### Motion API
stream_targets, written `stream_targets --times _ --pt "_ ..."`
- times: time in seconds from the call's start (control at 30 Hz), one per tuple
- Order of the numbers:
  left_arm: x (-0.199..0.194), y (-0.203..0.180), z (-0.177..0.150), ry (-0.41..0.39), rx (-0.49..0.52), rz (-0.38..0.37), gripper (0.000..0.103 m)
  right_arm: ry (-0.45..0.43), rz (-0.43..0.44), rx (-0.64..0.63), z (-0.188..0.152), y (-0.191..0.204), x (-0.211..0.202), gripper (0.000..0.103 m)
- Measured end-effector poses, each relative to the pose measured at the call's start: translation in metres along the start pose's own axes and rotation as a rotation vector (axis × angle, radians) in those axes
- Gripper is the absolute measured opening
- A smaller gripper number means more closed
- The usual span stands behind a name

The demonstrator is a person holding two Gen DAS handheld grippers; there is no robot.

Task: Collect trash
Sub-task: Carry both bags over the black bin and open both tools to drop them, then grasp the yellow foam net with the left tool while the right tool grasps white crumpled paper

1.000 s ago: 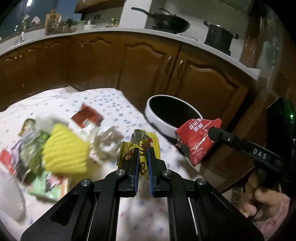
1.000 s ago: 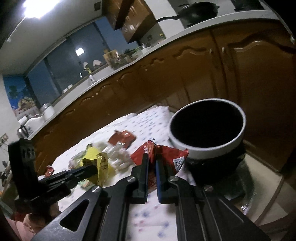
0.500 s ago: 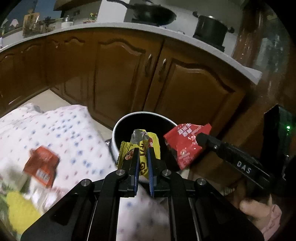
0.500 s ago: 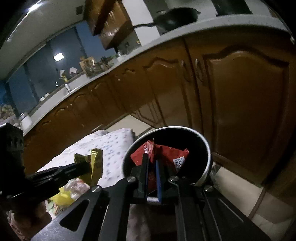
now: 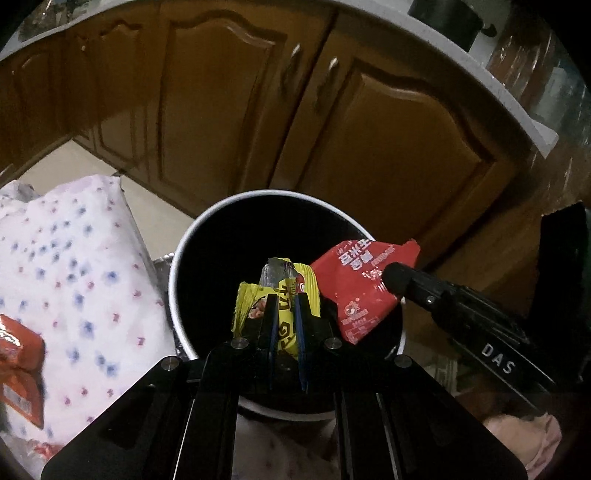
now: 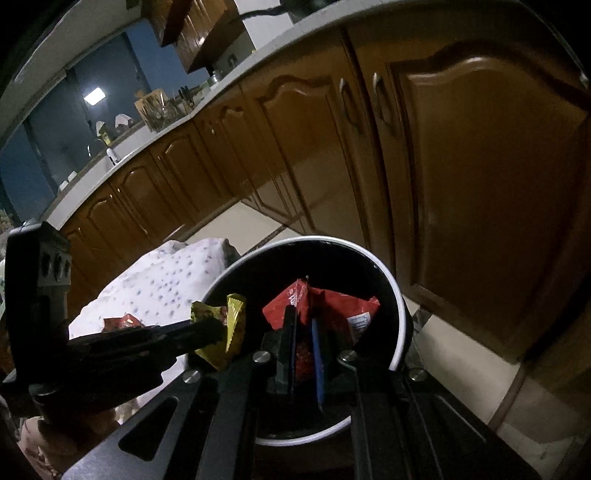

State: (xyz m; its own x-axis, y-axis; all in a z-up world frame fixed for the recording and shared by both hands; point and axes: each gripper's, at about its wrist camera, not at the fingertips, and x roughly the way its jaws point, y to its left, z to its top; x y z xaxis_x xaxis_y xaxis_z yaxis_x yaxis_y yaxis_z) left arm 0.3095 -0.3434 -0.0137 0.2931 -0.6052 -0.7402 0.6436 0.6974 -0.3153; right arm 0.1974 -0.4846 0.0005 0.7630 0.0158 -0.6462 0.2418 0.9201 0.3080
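With your left gripper (image 5: 284,317) clamped on the yellow wrapper (image 5: 275,295) and your right gripper (image 6: 304,332) on the red wrapper (image 6: 332,306), both above the bin (image 5: 184,251) mouth, releasing together risks one catching the rim and falling outside.

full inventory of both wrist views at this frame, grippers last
bin: 1, black inside with a white rim, on the floor beside the cloth.
yellow wrapper: 1, yellow, over the bin mouth.
red wrapper: 1, red, over the bin mouth, right of the yellow one.
red packet: 1, red-orange, on the cloth at far left.
cloth: 1, white with small dots, left of the bin.
cabinets: brown wood, behind the bin.
pot: 1, black, on the counter.
left gripper: shut on the yellow wrapper.
right gripper: shut on the red wrapper.
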Motion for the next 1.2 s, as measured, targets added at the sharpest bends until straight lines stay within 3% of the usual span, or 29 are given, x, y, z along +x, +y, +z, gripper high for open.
stream_targets --times 0.17,0.3,0.37,0.53,0.7,0.93,1.2 --pt "0.006 -0.001 0.003 0.015 -0.012 0.002 0.013 0.022 -0.005 0.006 0.0 -0.008 0.01 0.013" --pt "-0.001 -0.001 0.004 -0.001 -0.024 0.014 0.039 0.027 0.009 0.025 -0.002 -0.012 0.011 0.025" --pt "-0.006 -0.001 0.003 -0.02 -0.033 0.019 0.044 0.021 0.011 0.029 -0.002 -0.013 0.009 0.037" --pt "-0.018 0.005 -0.002 -0.036 -0.067 0.05 0.055 -0.014 0.022 0.039 -0.005 -0.011 -0.004 0.038" --pt "-0.049 0.017 -0.017 -0.089 -0.12 0.065 0.056 -0.055 0.047 0.063 -0.009 -0.009 -0.029 0.043" --pt "-0.094 0.032 -0.055 -0.162 -0.17 0.119 0.061 -0.102 0.121 0.072 -0.028 0.014 -0.055 0.068" --pt "-0.143 0.057 -0.108 -0.213 -0.196 0.196 0.062 -0.041 0.221 0.091 -0.058 0.051 -0.053 0.069"
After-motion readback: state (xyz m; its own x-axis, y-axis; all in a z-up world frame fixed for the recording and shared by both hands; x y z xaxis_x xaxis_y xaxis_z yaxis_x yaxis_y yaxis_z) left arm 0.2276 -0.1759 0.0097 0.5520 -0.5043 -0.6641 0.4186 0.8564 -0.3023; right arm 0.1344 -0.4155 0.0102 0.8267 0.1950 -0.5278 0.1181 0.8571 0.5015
